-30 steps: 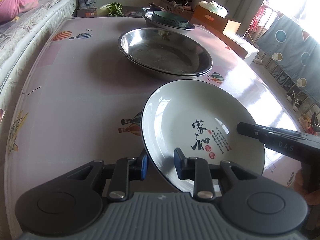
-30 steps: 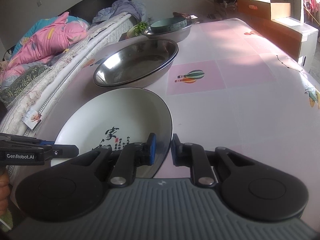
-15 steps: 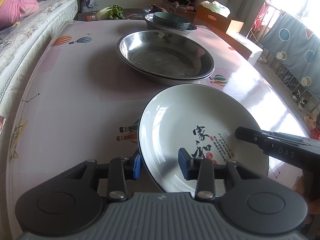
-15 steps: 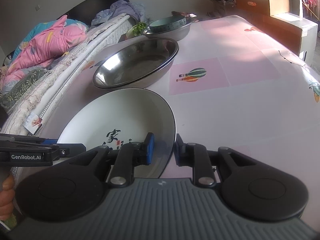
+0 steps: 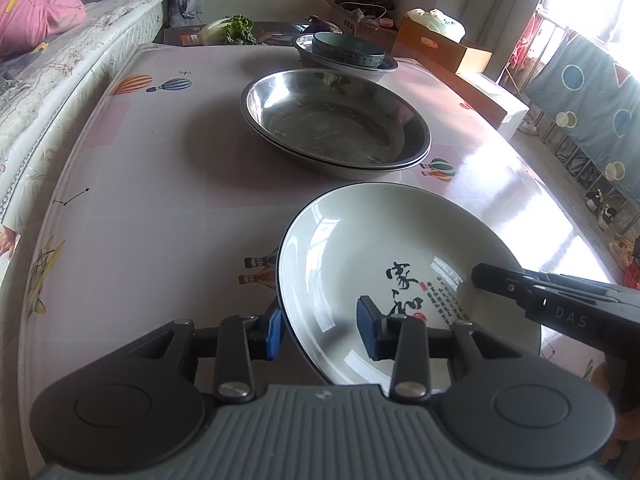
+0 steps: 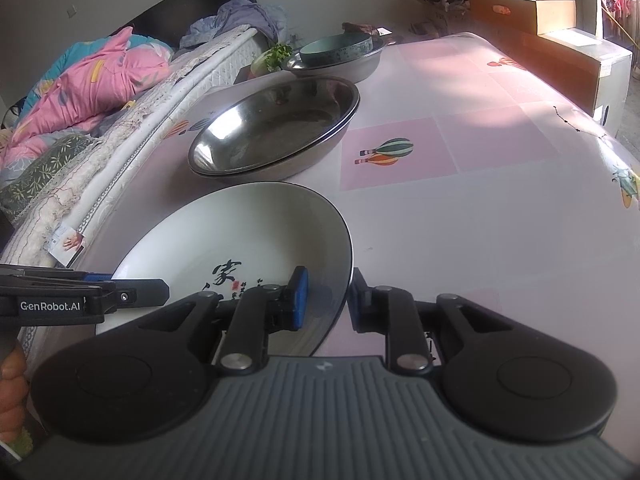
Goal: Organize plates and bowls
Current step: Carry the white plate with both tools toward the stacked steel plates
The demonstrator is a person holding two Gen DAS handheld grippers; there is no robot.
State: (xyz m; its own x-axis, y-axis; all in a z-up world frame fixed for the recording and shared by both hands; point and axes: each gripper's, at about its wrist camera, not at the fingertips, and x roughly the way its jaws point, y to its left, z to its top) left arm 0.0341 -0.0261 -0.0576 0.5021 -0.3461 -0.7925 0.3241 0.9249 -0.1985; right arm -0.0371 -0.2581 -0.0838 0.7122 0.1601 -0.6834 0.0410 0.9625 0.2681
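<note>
A white plate with black calligraphy [image 5: 384, 256] [image 6: 248, 240] lies on the table's near end. My left gripper [image 5: 320, 326] is open, its fingers straddling the plate's near left rim with clear gaps. My right gripper [image 6: 326, 298] is open too, its fingers straddling the plate's right rim. Just beyond stand two stacked steel basins [image 5: 336, 124] [image 6: 276, 128]. Farther back a teal bowl [image 5: 348, 50] [image 6: 336, 46] sits inside another steel basin [image 5: 384, 68] [image 6: 356, 66].
The table [image 5: 132, 184] [image 6: 480, 216] has a pink cloth with balloon prints. A bed [image 6: 92, 92] runs along its left side. Greens [image 5: 236, 28] lie at the far end. Cardboard boxes [image 5: 444, 50] [image 6: 560, 40] stand to the right.
Both grippers have opened, letting go of the plate's rim. The plate has settled flatter on the table, closer to the steel basins.
</note>
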